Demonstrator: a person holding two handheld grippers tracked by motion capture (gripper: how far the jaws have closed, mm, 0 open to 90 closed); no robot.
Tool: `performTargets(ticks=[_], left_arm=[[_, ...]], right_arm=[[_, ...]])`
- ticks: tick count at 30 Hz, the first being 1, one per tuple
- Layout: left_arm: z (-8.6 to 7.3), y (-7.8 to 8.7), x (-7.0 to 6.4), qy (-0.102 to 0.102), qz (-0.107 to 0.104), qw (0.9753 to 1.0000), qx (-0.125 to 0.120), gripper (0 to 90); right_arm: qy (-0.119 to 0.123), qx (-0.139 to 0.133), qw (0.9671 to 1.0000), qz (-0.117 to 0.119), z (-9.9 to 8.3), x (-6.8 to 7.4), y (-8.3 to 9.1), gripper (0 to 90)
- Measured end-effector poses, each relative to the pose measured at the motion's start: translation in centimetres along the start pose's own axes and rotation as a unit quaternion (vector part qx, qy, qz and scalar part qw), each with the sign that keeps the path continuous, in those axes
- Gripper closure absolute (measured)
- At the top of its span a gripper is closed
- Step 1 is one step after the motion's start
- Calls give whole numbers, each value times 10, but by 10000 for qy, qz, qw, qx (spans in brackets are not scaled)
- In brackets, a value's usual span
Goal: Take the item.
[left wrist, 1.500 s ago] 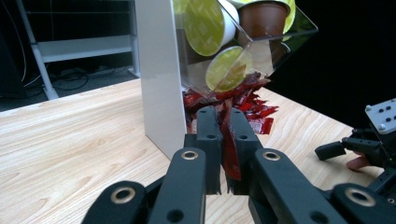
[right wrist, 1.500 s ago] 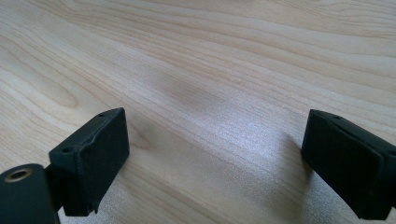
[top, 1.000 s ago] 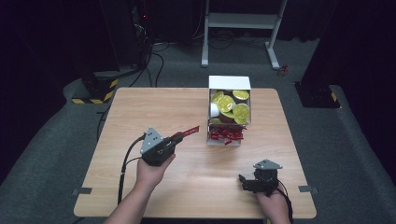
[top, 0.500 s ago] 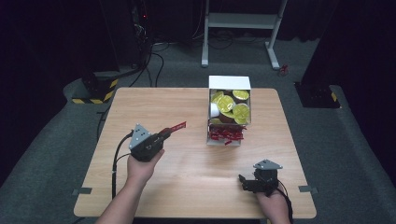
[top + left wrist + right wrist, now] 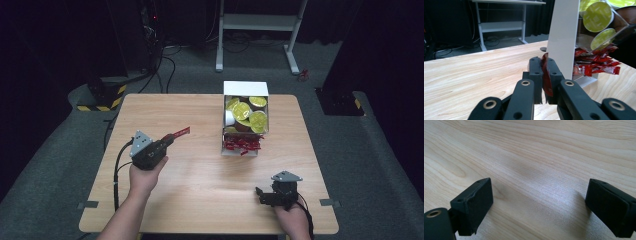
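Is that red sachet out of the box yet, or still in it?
Out. The left gripper is shut on the red sachet, holding it over bare table, well left of the box.

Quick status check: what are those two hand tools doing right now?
Left tool shut on red packet, off the table. Right tool open, resting low. White box apart; nothing in the way.

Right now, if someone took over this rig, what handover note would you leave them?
Left gripper: shut on one red sachet, held above the table, left of the white box.
Right gripper: open, holding nothing, low at the table's near right.
Box: yellow-lidded pods at the back, more red sachets in the front.
Done: one sachet out.
Left: set it down; likely others to follow.
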State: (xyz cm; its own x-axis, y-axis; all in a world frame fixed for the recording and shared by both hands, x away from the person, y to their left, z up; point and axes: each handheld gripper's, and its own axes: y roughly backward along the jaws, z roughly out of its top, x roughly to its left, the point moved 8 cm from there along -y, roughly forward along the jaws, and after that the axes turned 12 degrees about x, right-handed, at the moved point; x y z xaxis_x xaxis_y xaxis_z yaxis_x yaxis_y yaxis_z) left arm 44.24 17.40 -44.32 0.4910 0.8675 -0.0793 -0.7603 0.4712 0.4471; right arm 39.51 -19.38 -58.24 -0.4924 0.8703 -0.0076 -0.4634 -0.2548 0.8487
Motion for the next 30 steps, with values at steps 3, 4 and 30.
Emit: performTargets(ticks=[3,4,30], left_arm=[[-1,0,3,-71,46,10000,16,860],[-1,-1,3,-63,27,10000,20,860],[-20,-26,32,62,451,9986,267,859]], right_arm=[[1,0,10000,-2,0,0,0,74],[-12,7,10000,-3,0,0,0,74],[-21,16,10000,6,-1,1,0,74]])
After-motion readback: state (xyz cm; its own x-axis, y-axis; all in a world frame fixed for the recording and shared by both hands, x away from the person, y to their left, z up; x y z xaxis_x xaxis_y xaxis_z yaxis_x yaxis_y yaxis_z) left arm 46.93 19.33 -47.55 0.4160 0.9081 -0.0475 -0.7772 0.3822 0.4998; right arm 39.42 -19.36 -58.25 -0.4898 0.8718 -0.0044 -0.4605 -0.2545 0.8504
